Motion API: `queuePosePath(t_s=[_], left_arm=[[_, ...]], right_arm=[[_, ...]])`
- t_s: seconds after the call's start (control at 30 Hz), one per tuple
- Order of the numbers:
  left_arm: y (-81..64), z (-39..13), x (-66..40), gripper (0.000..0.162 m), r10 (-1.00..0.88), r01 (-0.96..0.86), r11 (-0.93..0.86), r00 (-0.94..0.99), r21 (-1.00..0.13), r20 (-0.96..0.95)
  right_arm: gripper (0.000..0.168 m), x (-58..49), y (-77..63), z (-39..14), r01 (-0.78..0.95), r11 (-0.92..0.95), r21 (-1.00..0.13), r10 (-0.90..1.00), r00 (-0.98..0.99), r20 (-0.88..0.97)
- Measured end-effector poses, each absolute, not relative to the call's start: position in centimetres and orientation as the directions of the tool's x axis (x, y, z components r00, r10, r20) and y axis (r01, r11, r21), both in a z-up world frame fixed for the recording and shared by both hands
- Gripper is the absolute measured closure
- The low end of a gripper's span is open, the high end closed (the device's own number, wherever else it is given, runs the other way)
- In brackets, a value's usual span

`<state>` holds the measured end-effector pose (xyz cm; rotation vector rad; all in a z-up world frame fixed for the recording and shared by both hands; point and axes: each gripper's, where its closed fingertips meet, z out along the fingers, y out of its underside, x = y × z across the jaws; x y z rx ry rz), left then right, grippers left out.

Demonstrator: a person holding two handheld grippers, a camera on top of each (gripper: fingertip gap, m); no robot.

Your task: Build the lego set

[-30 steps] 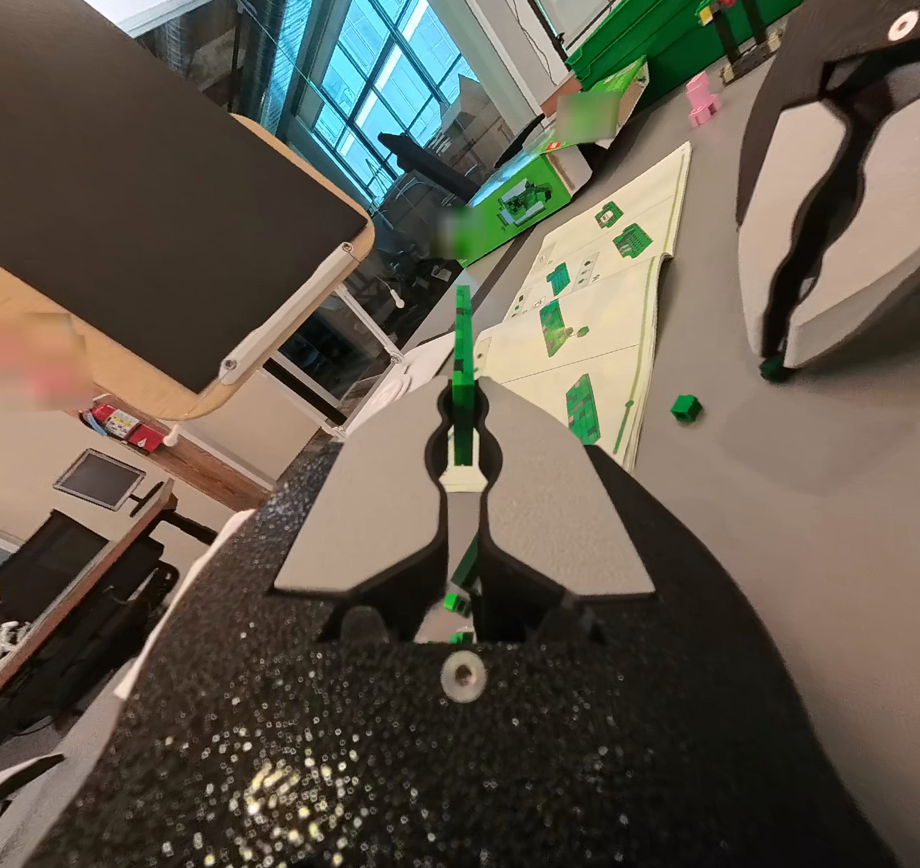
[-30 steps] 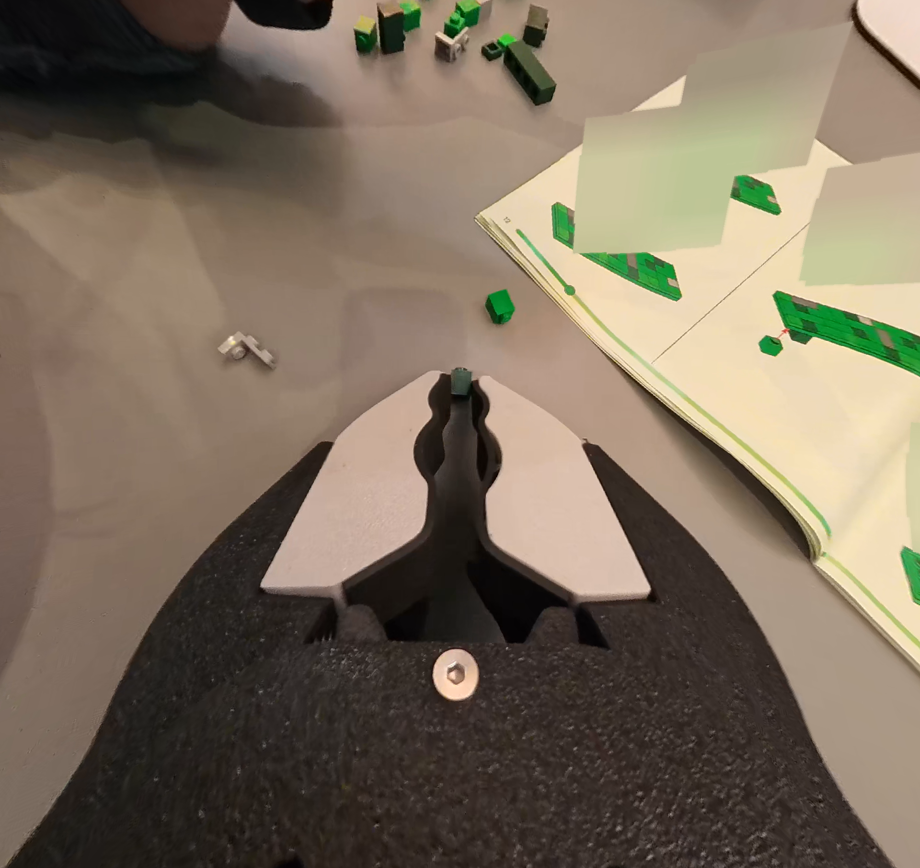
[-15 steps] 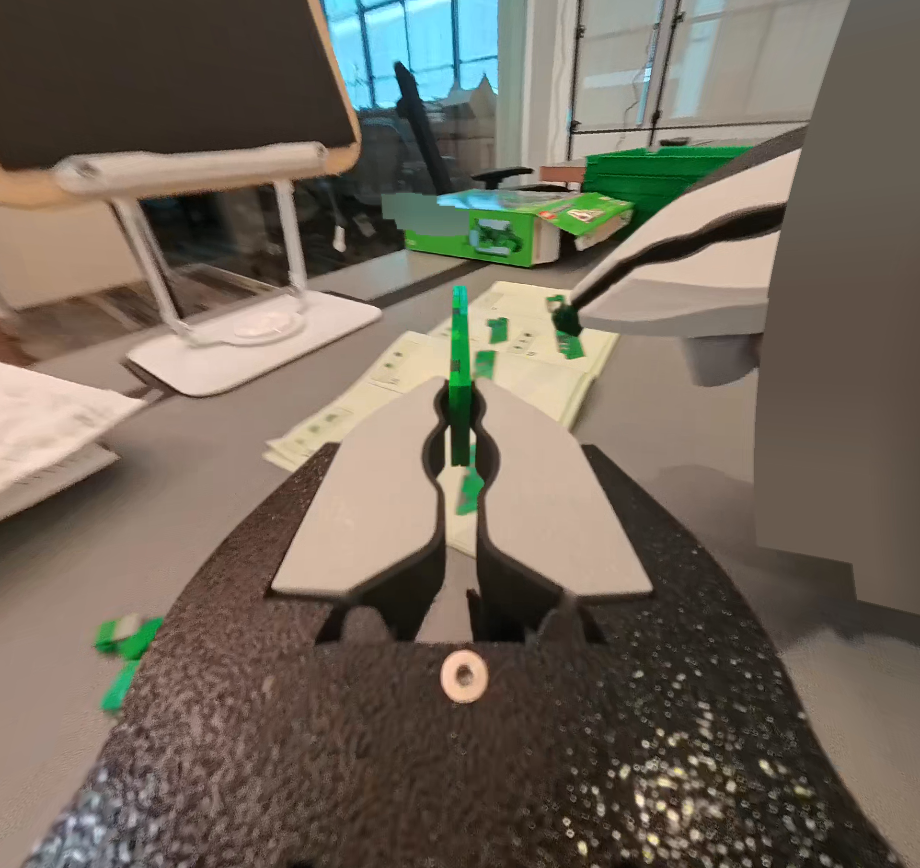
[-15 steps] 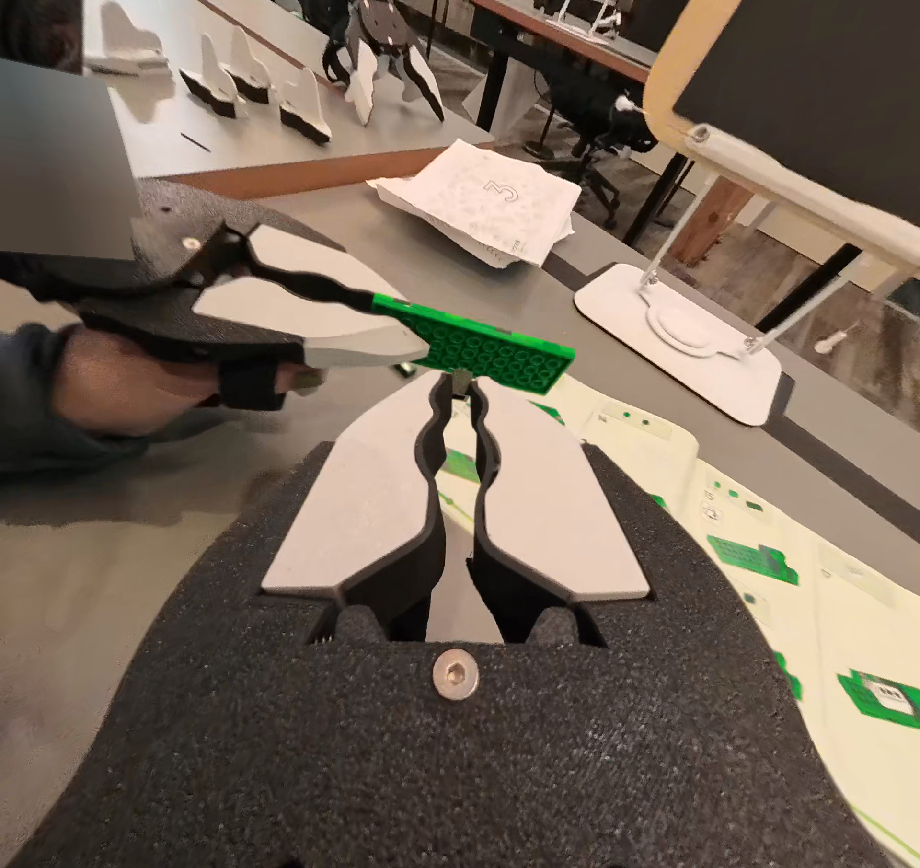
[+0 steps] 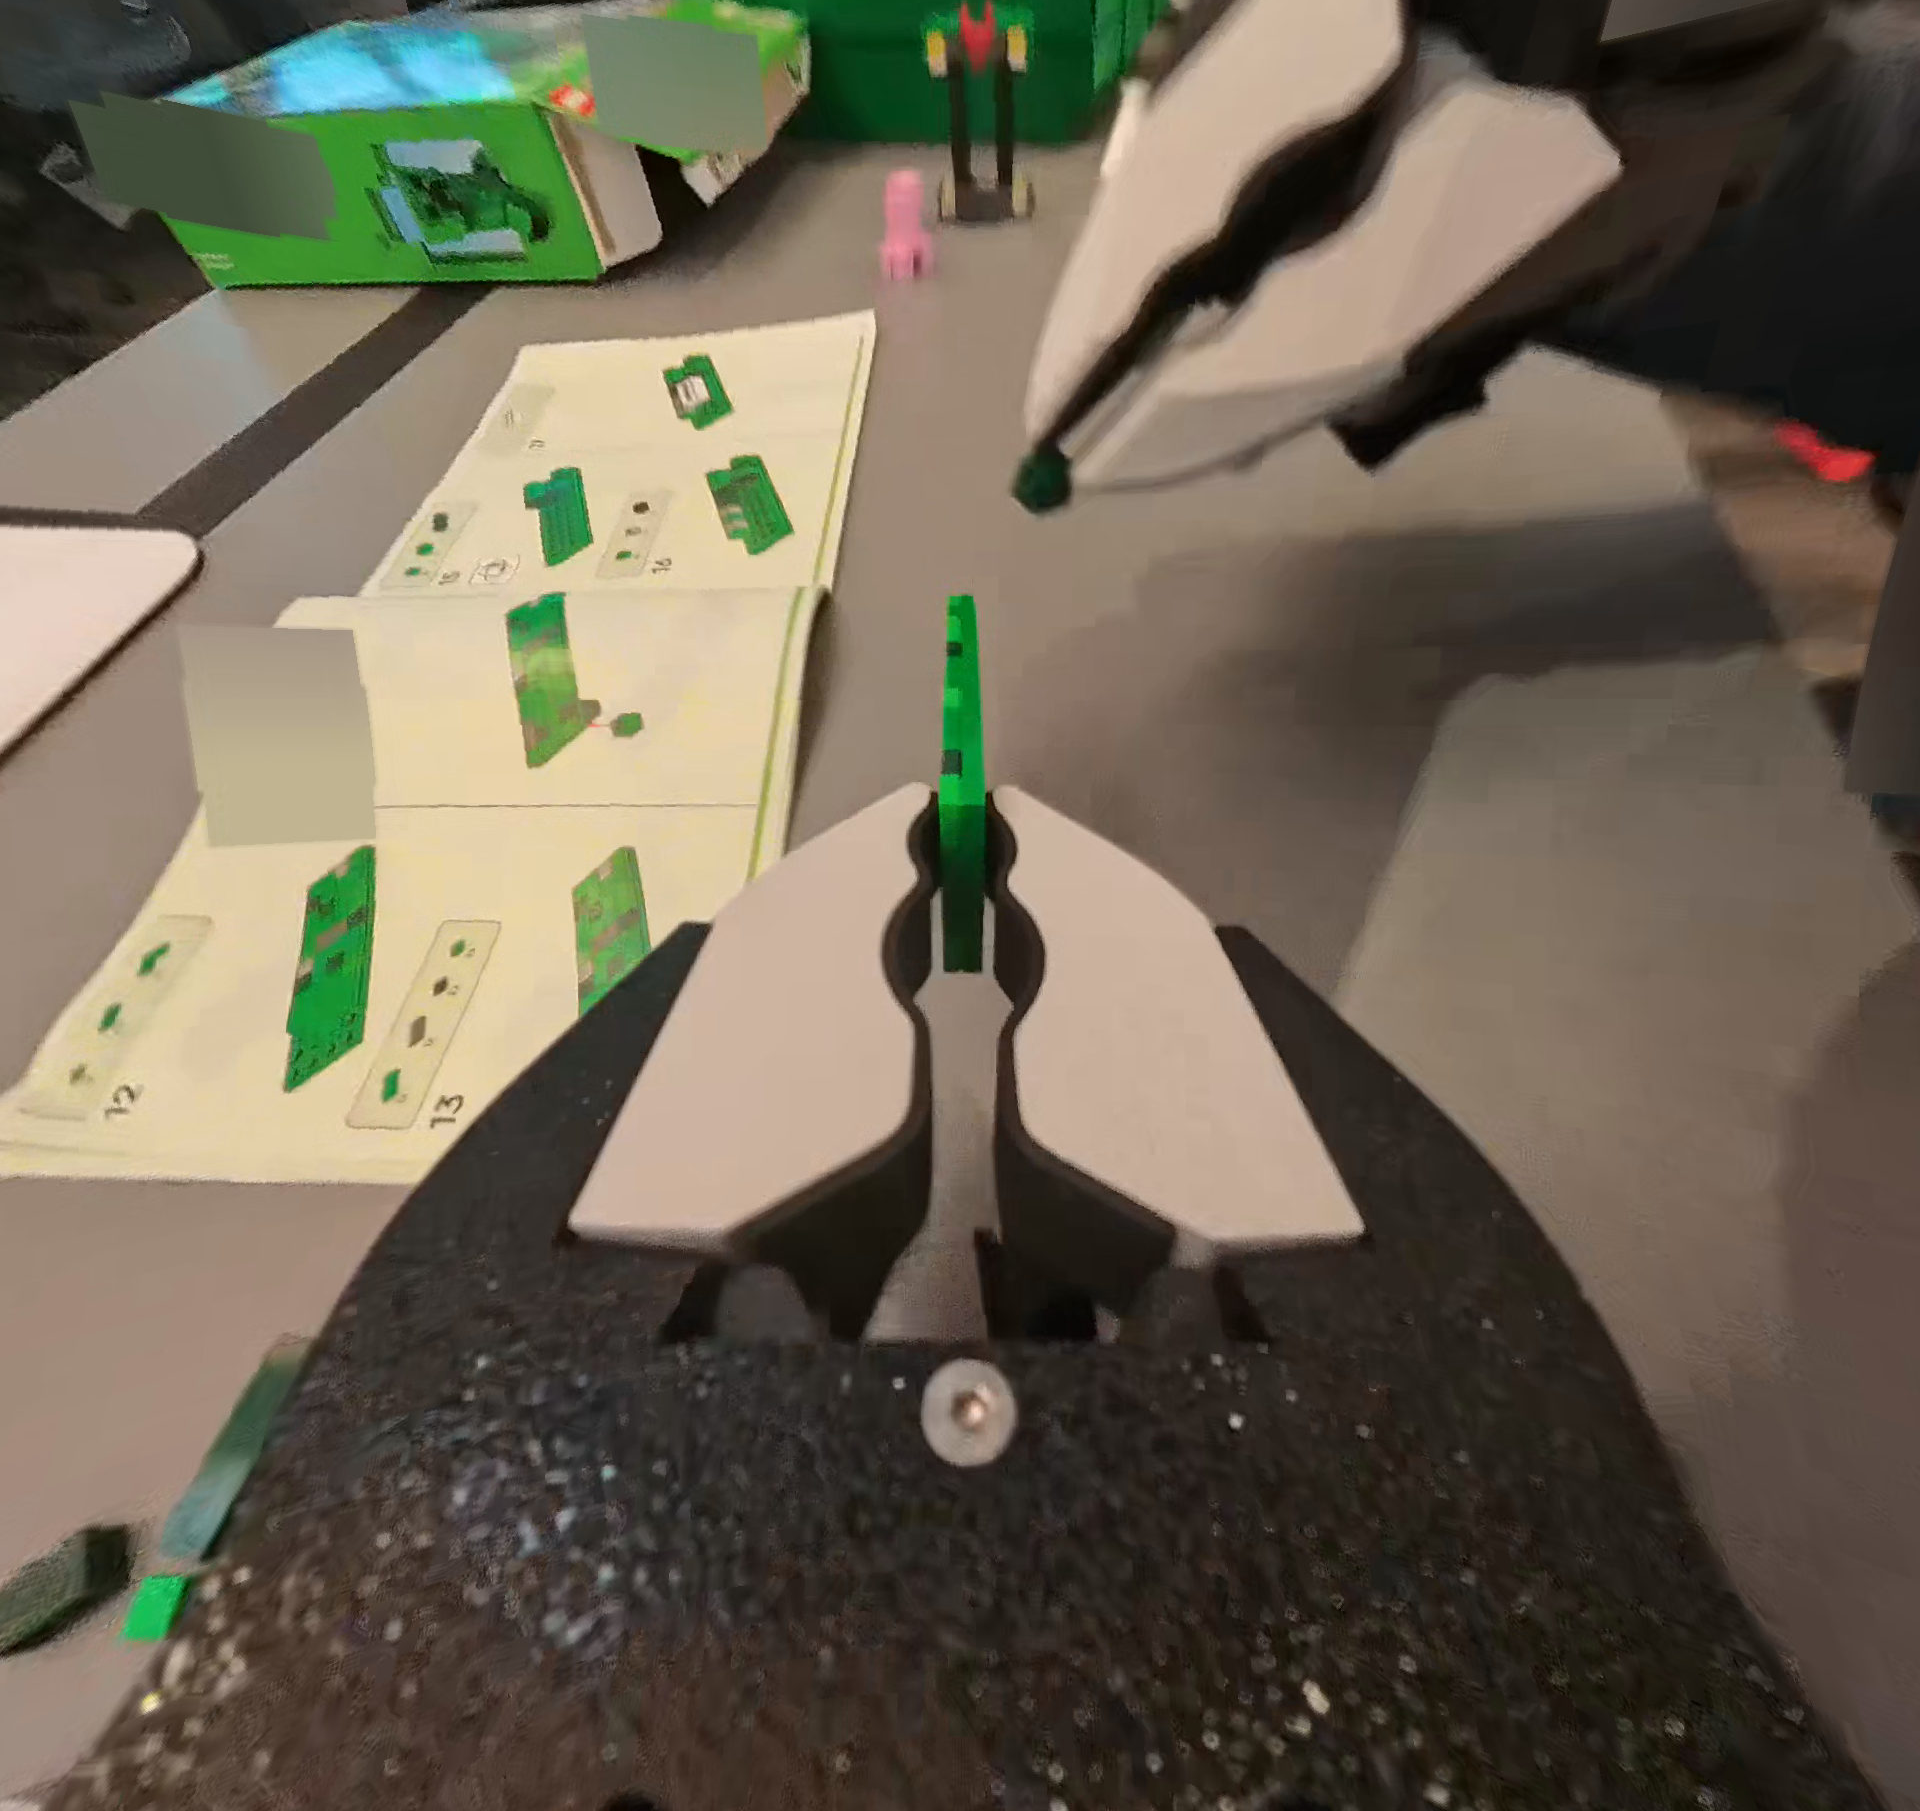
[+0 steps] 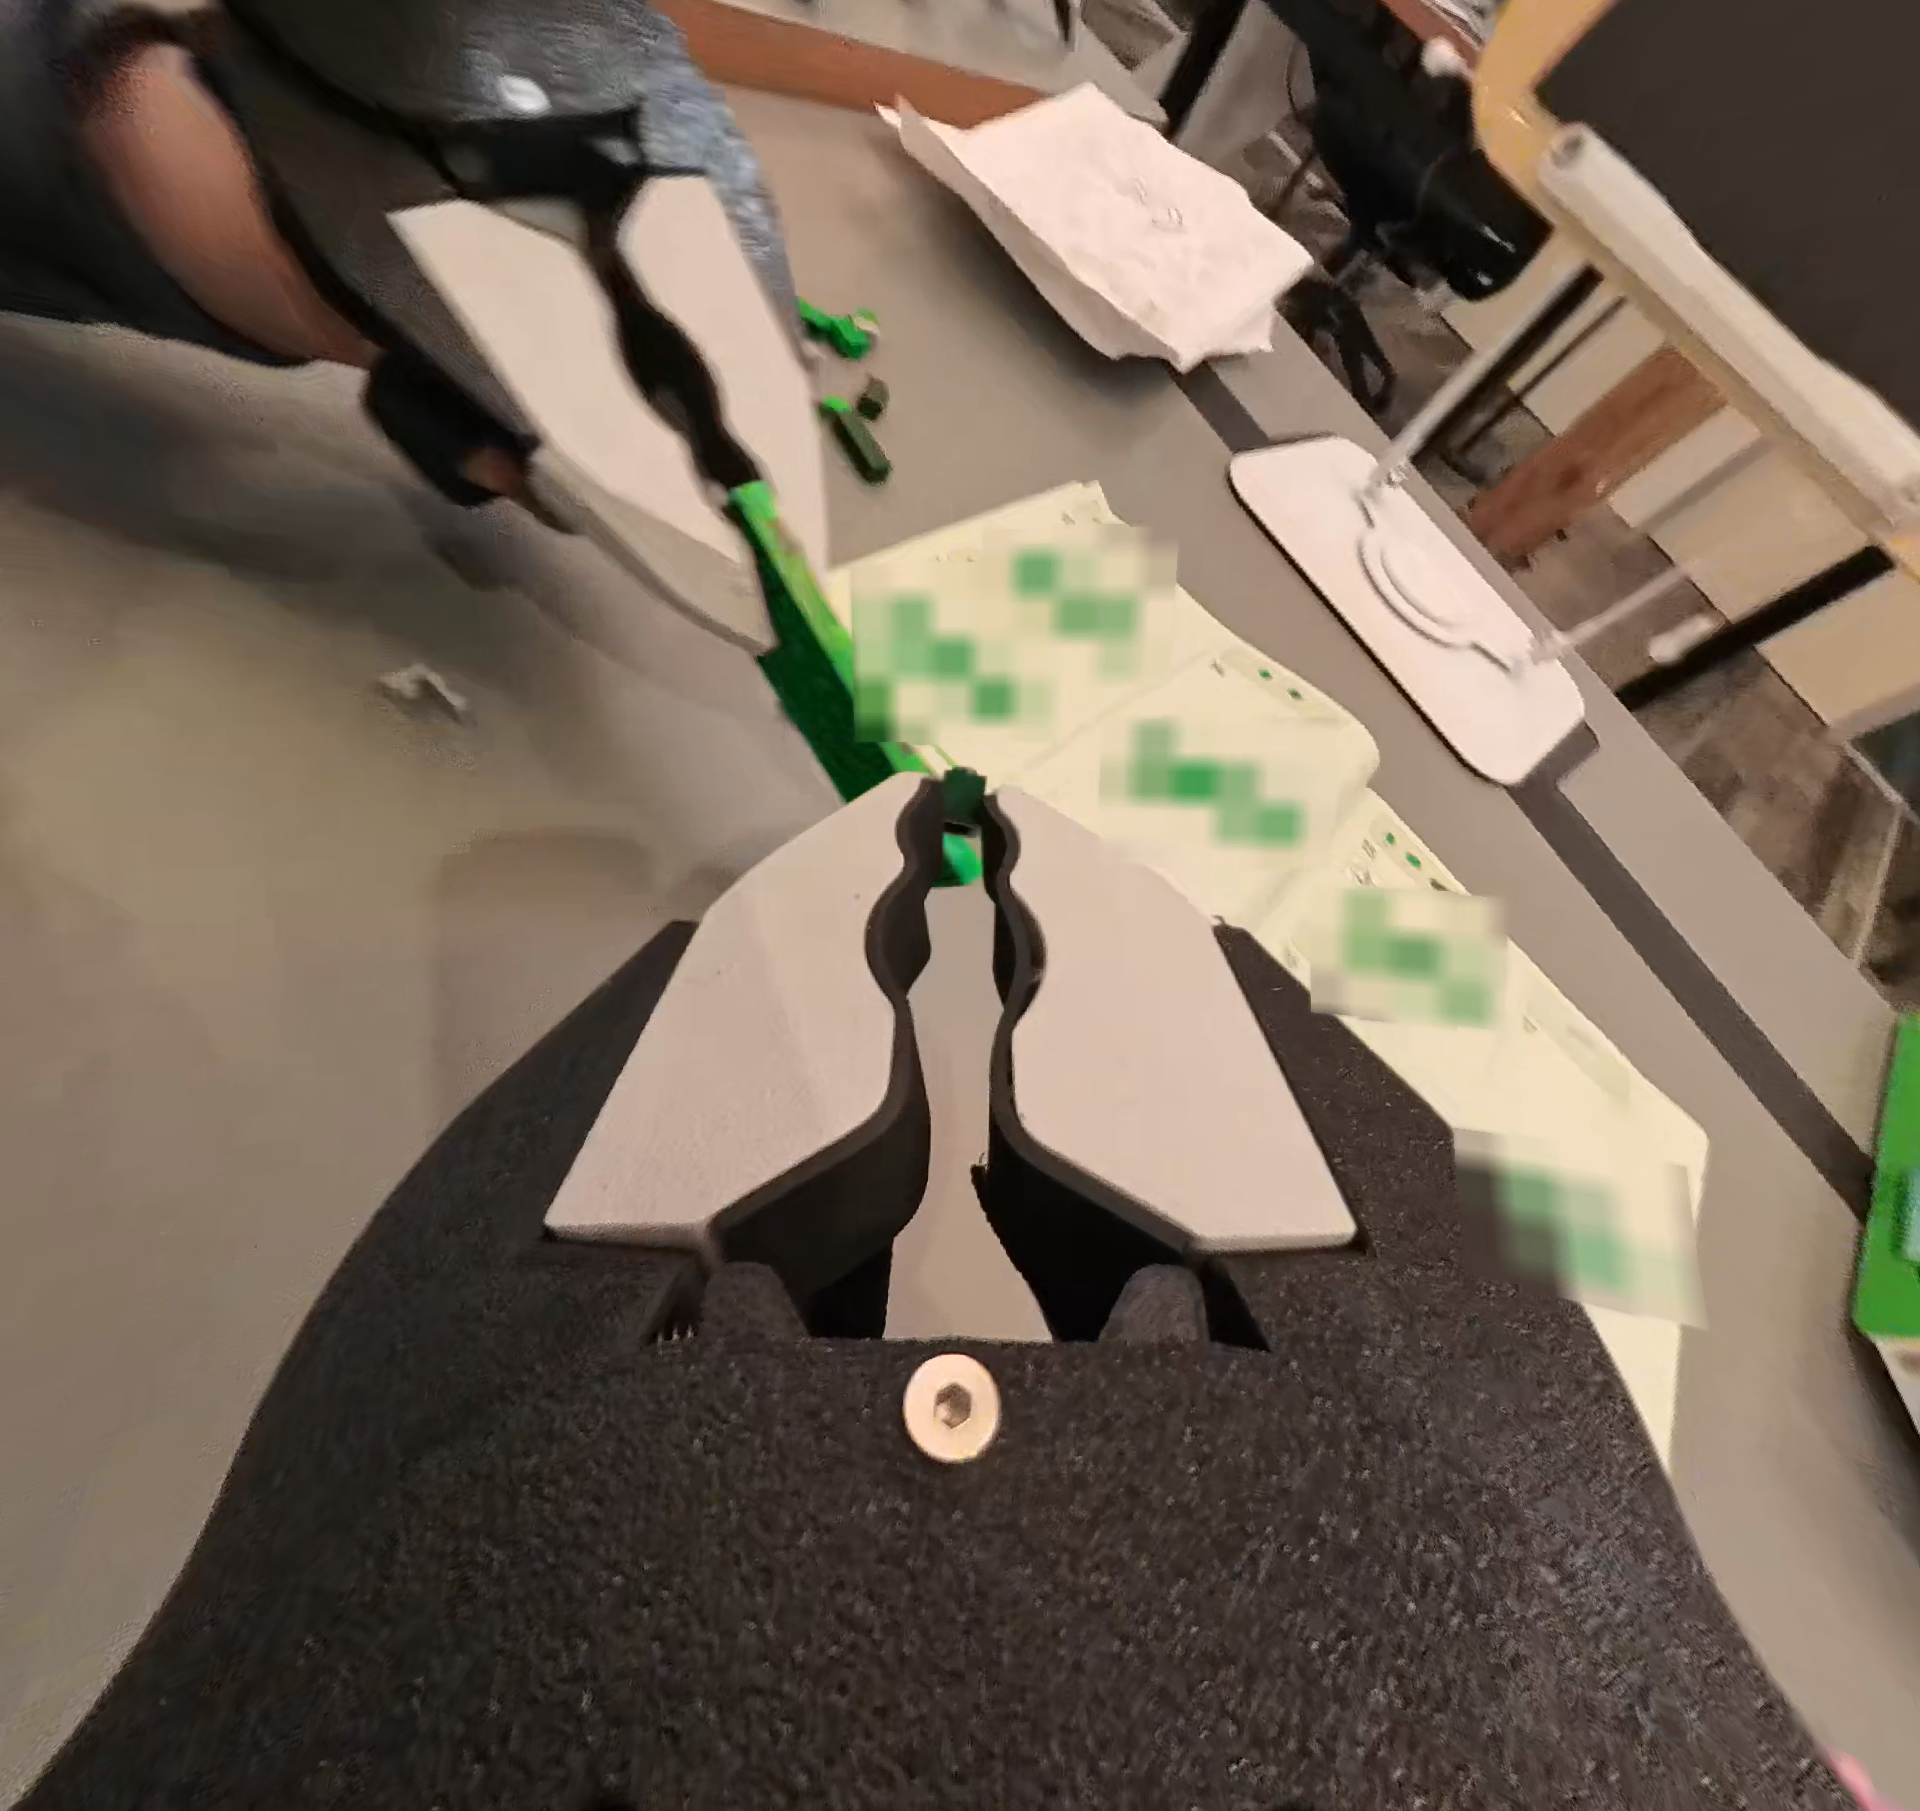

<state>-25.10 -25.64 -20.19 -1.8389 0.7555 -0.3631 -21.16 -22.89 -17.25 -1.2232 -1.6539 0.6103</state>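
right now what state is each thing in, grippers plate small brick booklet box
left gripper: shut on the green plate
green plate: held edge-up, off the table
right gripper: shut on the small dark green brick
small dark green brick: pinched at the fingertips, apart from the plate
instruction booklet: lying open
green box: end flap open

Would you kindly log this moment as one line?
left tool: shut on green plate | right tool: shut on small green brick | instruction booklet: open

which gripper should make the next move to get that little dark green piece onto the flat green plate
Probably the right gripper. Its jaws are shut on the small dark green brick, already close to the flat green studded plate. The left gripper is clamped on that plate's edge, so it is better placed to hold it steady.
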Motion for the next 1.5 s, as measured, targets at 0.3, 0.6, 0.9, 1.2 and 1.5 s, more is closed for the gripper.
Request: queuePosePath(t_s=[0.3, 0.6, 0.9, 1.2, 1.5], left_arm=[[-25.3, -21.8, -21.3, 0.156, -0.688, -0.514, -0.161, 0.671, -0.843, -0.277], [-24.4, -21.9, -22.2, 0.156, -0.656, -0.409, -0.306, 0.745, -0.859, -0.121], [-24.3, -21.3, -22.1, 0.156, -0.656, -0.408, -0.247, 0.738, -0.879, -0.158], [-24.7, -21.1, -21.6, 0.156, -0.695, -0.377, -0.214, 0.707, -0.901, -0.131], [-25.7, -19.8, -20.3, 0.156, -0.743, -0.364, -0.106, 0.647, -0.925, -0.169]], right_arm=[[0.162, -19.3, -24.1, -13.0, -0.023, -0.007, -1.000, 0.989, -0.148, -0.004], [0.162, -15.9, -16.9, -21.6, 0.561, 0.129, -0.818, 0.973, 0.088, 0.214], [0.162, -15.0, -19.0, -25.7, 0.674, 0.219, -0.705, 0.976, -0.145, 0.164], [0.111, -15.5, -19.5, -22.9, 0.608, 0.242, -0.757, 0.970, -0.150, 0.189], [0.156, -19.0, -23.5, -21.5, 0.497, 0.538, -0.680, 0.839, -0.389, 0.379]])
